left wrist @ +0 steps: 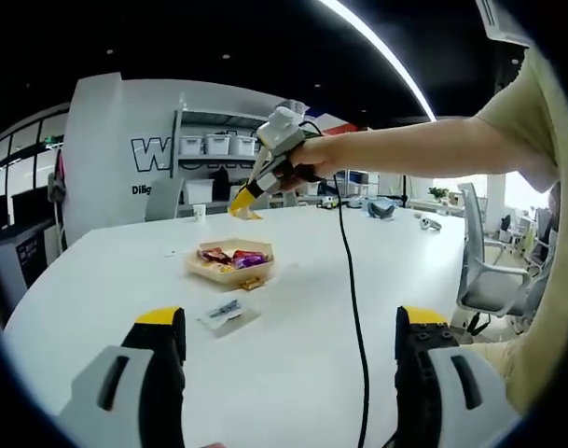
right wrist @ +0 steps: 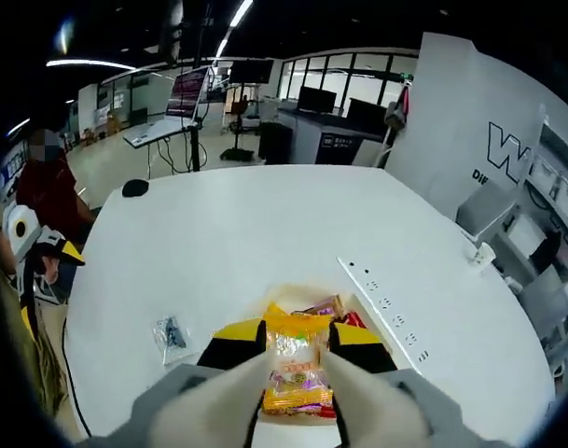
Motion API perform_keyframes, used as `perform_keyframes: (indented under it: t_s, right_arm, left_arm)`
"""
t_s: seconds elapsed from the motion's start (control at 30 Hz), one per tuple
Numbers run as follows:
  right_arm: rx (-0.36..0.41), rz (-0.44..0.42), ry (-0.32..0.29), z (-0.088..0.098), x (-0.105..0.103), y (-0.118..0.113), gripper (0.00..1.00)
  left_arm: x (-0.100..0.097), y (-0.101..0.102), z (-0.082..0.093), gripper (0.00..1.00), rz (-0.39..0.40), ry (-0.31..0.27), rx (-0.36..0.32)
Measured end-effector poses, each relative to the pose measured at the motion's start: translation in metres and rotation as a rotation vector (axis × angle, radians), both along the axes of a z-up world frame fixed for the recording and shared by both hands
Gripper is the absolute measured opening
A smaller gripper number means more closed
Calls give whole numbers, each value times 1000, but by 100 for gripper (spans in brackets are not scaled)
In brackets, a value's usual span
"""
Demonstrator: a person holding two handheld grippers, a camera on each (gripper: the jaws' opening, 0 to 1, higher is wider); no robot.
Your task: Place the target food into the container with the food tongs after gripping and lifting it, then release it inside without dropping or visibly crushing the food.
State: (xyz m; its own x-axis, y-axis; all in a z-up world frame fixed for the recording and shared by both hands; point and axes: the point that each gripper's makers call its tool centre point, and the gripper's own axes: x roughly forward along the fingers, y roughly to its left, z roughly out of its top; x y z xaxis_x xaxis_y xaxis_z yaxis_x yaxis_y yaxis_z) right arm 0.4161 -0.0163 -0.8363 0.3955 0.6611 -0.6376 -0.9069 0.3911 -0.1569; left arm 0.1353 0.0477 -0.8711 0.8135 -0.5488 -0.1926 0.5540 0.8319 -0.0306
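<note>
An orange-yellow snack packet (right wrist: 295, 366) hangs between the jaws of my right gripper (right wrist: 297, 341), which is shut on it. Directly beneath lie several wrapped snacks (right wrist: 338, 310) in a shallow pale container (left wrist: 226, 273). In the left gripper view the right gripper (left wrist: 247, 197), held by a person's hand, hovers above and slightly behind that container with the packet (left wrist: 243, 212) at its tips. My left gripper (left wrist: 288, 327) stands wide open near the table's front, nothing between its jaws. It also appears at the far left as the left gripper (right wrist: 39, 250).
A small clear packet (left wrist: 226, 313) lies on the white table (left wrist: 116, 280) in front of the container. A black cable (left wrist: 352, 308) runs across the table to the right gripper. A white power strip (right wrist: 386, 303), a paper cup (right wrist: 479, 254) and a black object (right wrist: 134, 188) sit farther off.
</note>
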Motion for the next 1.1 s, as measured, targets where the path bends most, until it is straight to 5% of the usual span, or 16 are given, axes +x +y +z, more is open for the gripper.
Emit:
perform_keyframes:
  t_s: [0.33, 1.1]
  right_arm:
    - [20, -76, -21, 10, 31, -3, 23]
    - [64, -212, -23, 10, 66, -2, 23]
  left_arm:
    - [1, 5, 3, 91, 10, -4, 5]
    - [1, 14, 2, 91, 26, 0, 6]
